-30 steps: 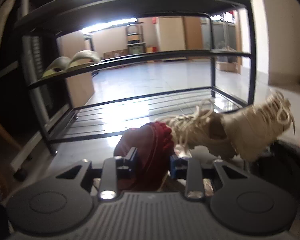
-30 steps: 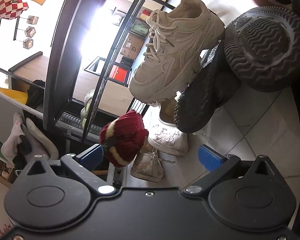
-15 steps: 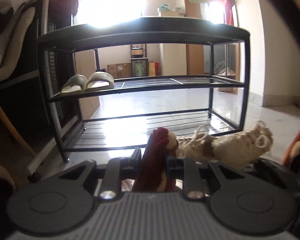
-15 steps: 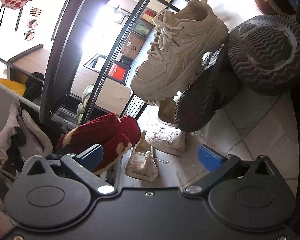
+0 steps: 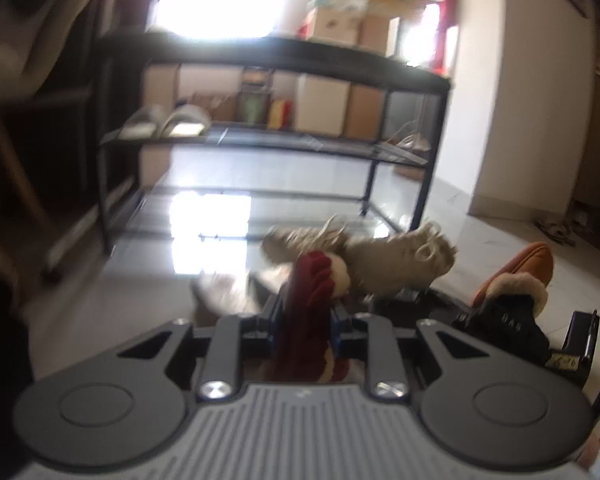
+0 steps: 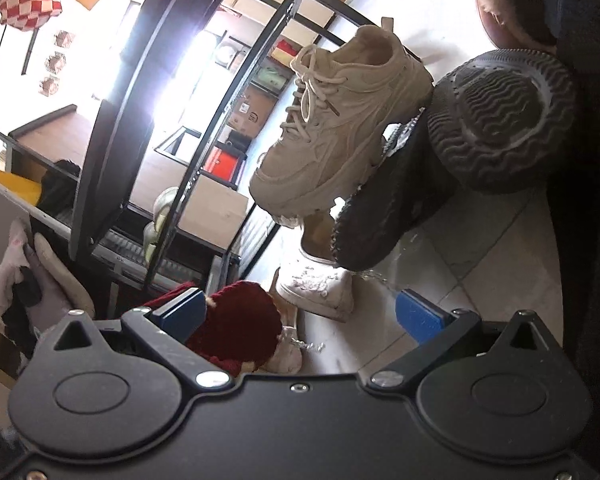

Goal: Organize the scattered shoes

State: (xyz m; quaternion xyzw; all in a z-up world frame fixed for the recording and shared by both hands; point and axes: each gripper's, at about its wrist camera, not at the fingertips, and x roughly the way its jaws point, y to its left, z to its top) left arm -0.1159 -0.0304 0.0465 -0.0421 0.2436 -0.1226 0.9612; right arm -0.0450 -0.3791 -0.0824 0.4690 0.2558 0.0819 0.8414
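The left gripper (image 5: pixel 303 326) is clamped on the red knitted slipper (image 5: pixel 312 308), held above the floor before the black shoe rack (image 5: pixel 272 60). The right gripper (image 6: pixel 300 312) stands apart and empty, facing the beige sneaker (image 6: pixel 340 120).

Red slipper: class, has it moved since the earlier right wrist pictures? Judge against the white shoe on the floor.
Yes. The red slipper has shifted lower and towards the camera, now overlapping the small shoe below the white shoe.
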